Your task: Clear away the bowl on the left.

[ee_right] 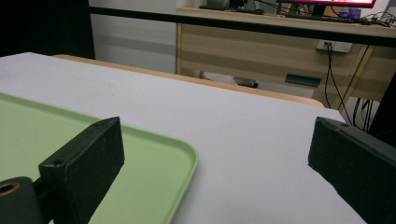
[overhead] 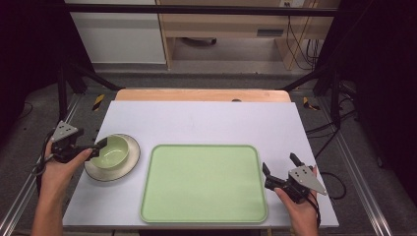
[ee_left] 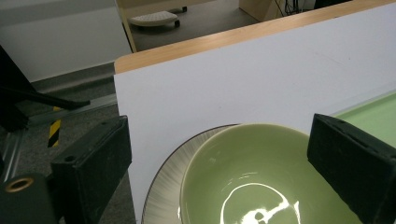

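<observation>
Two claws are seen at work over the white-topped counter [overhead: 206,120], and the left claw [overhead: 101,146] is the busy one. Its jaws are spread wide and set about the near rim of the glossy pale-green ceramic bowl [overhead: 114,151], which sits on a round cream plate with a dark rim [overhead: 129,164] at about nine o'clock from the large pale-green rectangular plastic tray [overhead: 204,183]. In the left gripper view the bowl [ee_left: 252,177] is framed between the two black jaws, and no contact can be made out. The step in hand is judged to be the approach for a grasp of the bowl. Next, the jaws would need to be lowered across the rim and closed firmly, since the glaze looks slippery. The right claw [overhead: 279,169] is held wide and empty at three o'clock of the tray [ee_right: 93,154], just beside its edge.
</observation>
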The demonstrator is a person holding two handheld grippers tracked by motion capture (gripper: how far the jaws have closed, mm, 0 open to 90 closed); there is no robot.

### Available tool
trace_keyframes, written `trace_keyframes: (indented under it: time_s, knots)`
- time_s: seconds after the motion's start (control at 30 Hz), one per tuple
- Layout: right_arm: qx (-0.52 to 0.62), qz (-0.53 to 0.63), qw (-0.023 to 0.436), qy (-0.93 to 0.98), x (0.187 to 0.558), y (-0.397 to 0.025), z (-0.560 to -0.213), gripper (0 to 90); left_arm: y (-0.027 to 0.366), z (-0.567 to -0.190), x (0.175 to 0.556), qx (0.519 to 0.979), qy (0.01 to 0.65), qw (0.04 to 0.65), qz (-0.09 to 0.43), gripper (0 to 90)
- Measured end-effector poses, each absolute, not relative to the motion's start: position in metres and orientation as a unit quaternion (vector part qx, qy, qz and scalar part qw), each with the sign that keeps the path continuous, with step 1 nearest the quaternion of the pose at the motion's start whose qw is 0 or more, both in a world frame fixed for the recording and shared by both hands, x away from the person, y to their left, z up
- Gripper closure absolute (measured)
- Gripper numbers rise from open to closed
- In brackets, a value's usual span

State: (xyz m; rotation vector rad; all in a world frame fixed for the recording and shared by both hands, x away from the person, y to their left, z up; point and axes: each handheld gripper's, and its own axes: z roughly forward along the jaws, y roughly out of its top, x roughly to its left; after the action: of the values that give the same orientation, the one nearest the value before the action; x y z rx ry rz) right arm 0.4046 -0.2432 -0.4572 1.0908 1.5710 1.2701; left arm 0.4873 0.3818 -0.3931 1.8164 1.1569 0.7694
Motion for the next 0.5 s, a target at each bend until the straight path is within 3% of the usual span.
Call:
trace_keyframes:
  time_s: [0.33, 0.5]
  knots:
    - [0.434, 0.504, 0.407, 0.626, 0.405, -0.242, -0.458, 4.1, 0.384, -0.4, 0.49, 0.728, 0.477, 0.394, 0.296, 9.7]
    - [0.432, 0.502, 0.408, 0.628, 0.405, -0.241, -0.458, 4.4, 0.384, -0.404, 0.491, 0.729, 0.489, 0.383, 0.288, 16.3]
